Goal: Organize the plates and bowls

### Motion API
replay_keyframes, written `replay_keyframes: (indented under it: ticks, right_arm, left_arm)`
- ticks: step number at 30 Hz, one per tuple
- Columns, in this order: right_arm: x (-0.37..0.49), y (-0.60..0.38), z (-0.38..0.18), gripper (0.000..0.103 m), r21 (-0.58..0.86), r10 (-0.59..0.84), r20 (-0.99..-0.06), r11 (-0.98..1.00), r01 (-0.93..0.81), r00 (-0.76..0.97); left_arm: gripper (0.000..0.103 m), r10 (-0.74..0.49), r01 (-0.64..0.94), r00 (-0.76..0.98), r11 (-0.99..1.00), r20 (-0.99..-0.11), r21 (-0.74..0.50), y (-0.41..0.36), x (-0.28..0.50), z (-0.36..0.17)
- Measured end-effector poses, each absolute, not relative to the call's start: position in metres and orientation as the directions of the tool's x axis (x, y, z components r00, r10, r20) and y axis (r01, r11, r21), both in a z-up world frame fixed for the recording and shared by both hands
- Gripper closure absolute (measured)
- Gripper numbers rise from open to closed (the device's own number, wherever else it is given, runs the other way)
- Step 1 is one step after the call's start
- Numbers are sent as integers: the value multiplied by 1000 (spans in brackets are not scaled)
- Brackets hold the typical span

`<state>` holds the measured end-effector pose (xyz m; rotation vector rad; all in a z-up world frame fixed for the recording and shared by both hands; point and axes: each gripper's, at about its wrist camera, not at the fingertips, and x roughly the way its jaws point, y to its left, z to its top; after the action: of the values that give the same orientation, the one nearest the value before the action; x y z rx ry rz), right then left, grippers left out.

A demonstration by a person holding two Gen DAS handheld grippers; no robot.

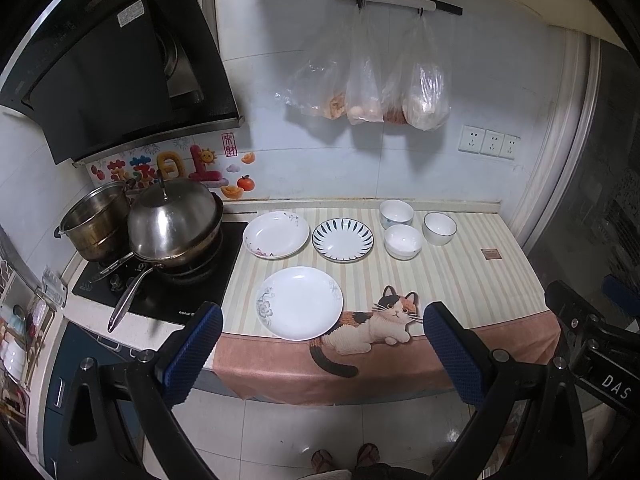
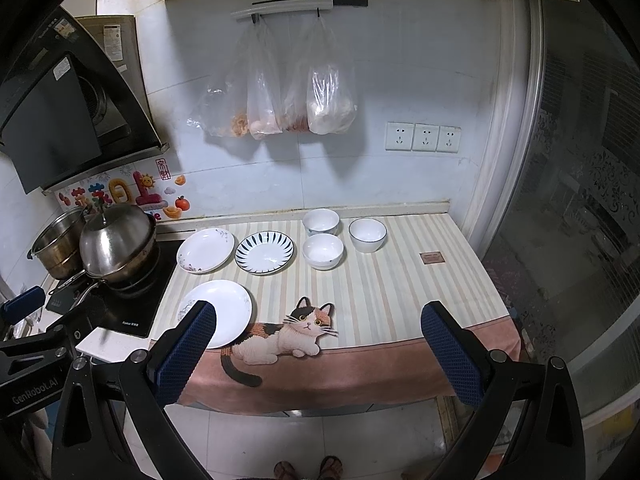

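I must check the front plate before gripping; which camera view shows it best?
The left wrist view: the front plate lies whole and unobstructed there. In the right wrist view, a finger of the right gripper covers its near edge.

Ahead of jaws: bare cloth (image 2: pixel 400 300) right of the plates (image 2: pixel 218 312).
Far left: pans (image 1: pixel 172 224) block.
Beyond: bowls (image 2: pixel 324 250) cluster.

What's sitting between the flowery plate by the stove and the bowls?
The blue-striped plate lies there, between the flowery plate and the nearest white bowl. Both views show it.
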<state>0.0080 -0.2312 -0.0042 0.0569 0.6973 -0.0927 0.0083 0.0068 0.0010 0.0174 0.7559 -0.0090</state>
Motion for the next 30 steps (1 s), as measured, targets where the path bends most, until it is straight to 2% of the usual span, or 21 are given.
replay_keyframes:
  ticks: [30]
  right_arm:
    - [15,-233,-7,0,26,-67,-640,994,109,765]
  left_arm:
    - [0,-2,17,728,1000,-686,14,6,15,4]
